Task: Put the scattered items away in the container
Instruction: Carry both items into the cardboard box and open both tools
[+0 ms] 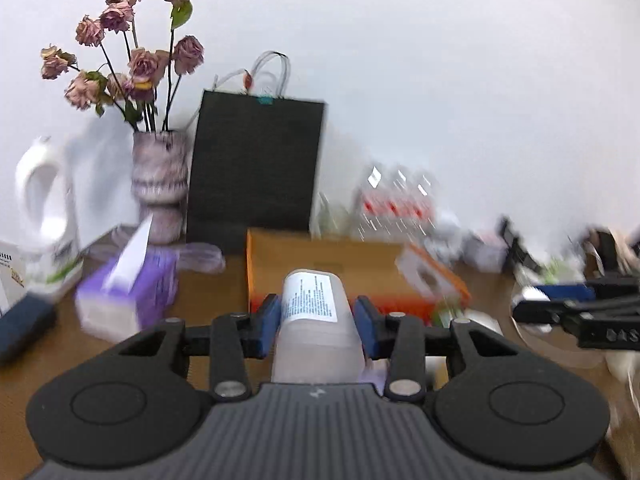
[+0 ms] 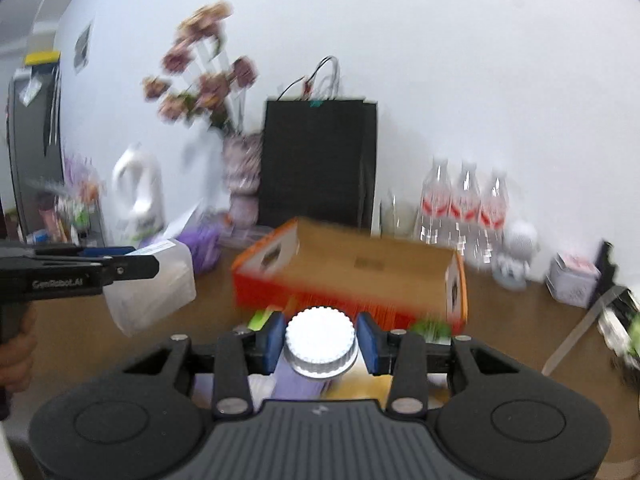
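Observation:
My left gripper (image 1: 316, 312) is shut on a translucent plastic bottle (image 1: 316, 332) with a white printed label, its blue pads pressing on both sides. From the right wrist view the same bottle (image 2: 152, 284) hangs above the table at the left, with a hand under the gripper's handle. My right gripper (image 2: 320, 340) is shut on a purple bottle by its white ribbed cap (image 2: 320, 340). Its fingertips (image 1: 528, 304) show at the right of the left wrist view. An open orange cardboard box (image 2: 360, 268) (image 1: 320, 260) lies just ahead of both grippers. Both views are blurred.
Against the white wall stand a black paper bag (image 1: 256, 164), a vase of dried roses (image 1: 160, 184), a white detergent jug (image 1: 44, 216) and three water bottles (image 2: 464, 204). A purple tissue box (image 1: 124, 292) sits left of the box; a white figurine (image 2: 516, 256) and small tin (image 2: 572, 280) are right.

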Demonstrator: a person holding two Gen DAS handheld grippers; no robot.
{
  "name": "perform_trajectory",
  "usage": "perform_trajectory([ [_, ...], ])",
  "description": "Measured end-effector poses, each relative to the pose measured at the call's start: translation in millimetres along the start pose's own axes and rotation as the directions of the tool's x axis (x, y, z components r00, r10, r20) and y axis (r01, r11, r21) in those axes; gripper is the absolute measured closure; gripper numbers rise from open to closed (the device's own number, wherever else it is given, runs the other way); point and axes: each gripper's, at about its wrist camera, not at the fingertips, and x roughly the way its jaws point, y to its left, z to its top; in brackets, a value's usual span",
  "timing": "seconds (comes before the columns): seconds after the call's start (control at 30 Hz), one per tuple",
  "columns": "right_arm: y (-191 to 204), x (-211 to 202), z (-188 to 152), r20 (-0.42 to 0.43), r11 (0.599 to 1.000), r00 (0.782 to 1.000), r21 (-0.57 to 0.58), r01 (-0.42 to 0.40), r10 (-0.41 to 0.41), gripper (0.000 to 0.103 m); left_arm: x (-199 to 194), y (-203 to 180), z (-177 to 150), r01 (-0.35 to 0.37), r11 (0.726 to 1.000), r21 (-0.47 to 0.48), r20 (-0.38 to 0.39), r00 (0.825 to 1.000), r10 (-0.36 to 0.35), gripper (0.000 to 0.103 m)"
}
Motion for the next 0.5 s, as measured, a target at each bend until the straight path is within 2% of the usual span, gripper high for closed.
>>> perform_trajectory([
  [0.1, -47, 68, 50, -0.054, 0.997, 0.998, 0.067, -0.035, 0.039, 0.065, 86, 3, 44, -0.026, 1.0, -0.007, -0.035, 0.999, 0.025, 0.061],
  [0.13, -62, 97, 63, -0.088, 0.996, 0.996, 0.083, -0.025, 0.033, 0.065, 116, 2, 52, -0.045, 0.999, 0.019, -0.047, 0.998, 0.045, 0.061],
  [0.2, -87, 152, 80, -0.153, 0.991, 0.988, 0.131, 0.022, -0.001, 0.065, 174, -4, 56, -0.129, 0.986, 0.104, -0.05, 0.99, 0.135, 0.061],
  [0.27, -109, 208, 89, -0.231, 0.983, 0.972, 0.168, 0.079, -0.039, 0.065, 219, -5, 52, -0.16, 0.972, 0.169, -0.088, 0.98, 0.177, 0.061],
  [0.33, -127, 252, 88, -0.286, 0.973, 0.957, 0.202, 0.108, -0.047, 0.065, 253, 5, 48, -0.147, 0.977, 0.156, -0.162, 0.972, 0.172, 0.061],
  [0.4, -136, 285, 86, -0.331, 0.964, 0.942, 0.226, 0.141, -0.06, 0.065, 275, 12, 43, -0.169, 0.974, 0.153, -0.203, 0.959, 0.198, 0.061],
  [0.5, -138, 325, 78, -0.395, 0.965, 0.906, 0.143, 0.22, -0.148, 0.065, 300, 19, 38, -0.182, 0.964, 0.193, -0.232, 0.946, 0.225, 0.061],
])
